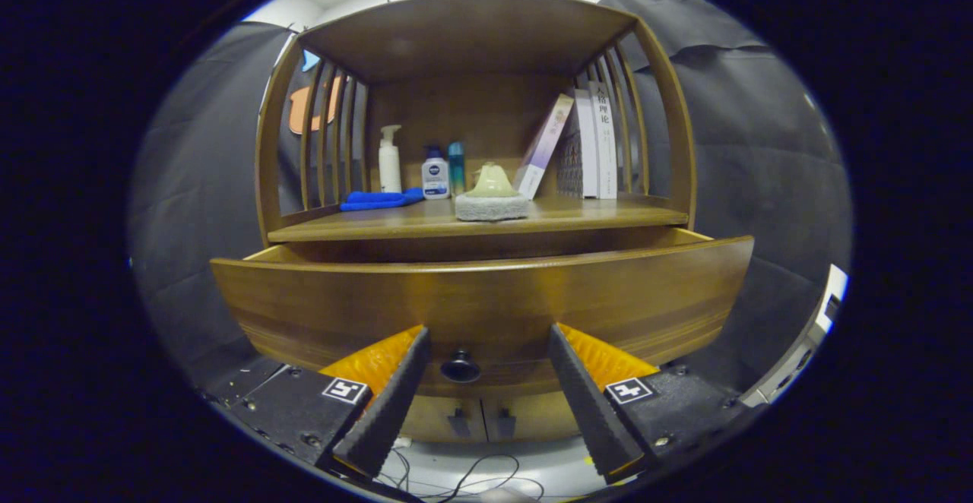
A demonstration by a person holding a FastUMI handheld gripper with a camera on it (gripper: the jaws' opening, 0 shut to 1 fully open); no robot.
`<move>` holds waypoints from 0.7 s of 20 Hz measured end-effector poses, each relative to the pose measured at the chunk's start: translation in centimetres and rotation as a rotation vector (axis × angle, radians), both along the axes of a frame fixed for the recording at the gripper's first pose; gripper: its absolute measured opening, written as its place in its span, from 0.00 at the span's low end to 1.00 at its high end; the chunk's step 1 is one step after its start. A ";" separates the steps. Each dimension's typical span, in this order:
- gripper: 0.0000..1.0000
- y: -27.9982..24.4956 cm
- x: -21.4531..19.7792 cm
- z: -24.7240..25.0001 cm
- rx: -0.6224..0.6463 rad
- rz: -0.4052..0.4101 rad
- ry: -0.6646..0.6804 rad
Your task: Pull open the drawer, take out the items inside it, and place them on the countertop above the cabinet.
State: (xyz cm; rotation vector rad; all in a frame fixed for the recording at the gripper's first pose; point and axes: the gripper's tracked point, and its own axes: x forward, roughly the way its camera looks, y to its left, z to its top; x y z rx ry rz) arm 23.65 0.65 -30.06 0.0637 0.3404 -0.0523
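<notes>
My jaws stood open and empty, the drawer knob (460, 367) between them, untouched. The drawer (486, 298) was pulled out below the surface (426, 223); its contents were hidden behind its front. Reaching in blind risked snagging that front edge.

Wooden drawer (486, 298) pulled partly open below the countertop (486, 218)

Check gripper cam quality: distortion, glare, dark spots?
Gripper view: strong fisheye bowing of the drawer front; soft glare patch on its wood above the knob; shelf back and underside shadowed; books and bottles legible enough; open gripper fingers sharp, straddling the knob without touching.
</notes>
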 end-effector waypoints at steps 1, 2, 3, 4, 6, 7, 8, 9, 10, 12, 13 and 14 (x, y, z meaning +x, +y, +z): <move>0.99 0.1 0.9 0.0 0.005 -0.001 -0.001; 0.99 0.0 1.5 -0.1 0.008 0.000 0.004; 0.99 0.0 2.3 -0.1 0.005 0.002 0.008; 0.99 -0.1 3.1 -0.1 -0.001 0.005 0.007; 0.99 -0.2 4.9 -0.2 -0.004 0.009 0.007; 0.99 -0.2 5.7 -0.3 -0.006 0.010 0.005; 0.99 -0.3 6.9 -0.8 -0.007 0.012 0.005; 0.99 -0.4 7.7 -0.8 -0.009 0.012 -0.001; 0.99 -0.2 7.8 -0.6 -0.011 0.007 0.000; 0.99 -0.1 8.0 -0.6 -0.028 -0.002 -0.016; 0.99 0.0 8.1 -0.8 -0.040 -0.001 -0.020; 0.99 -0.1 7.8 -0.8 -0.048 0.001 -0.027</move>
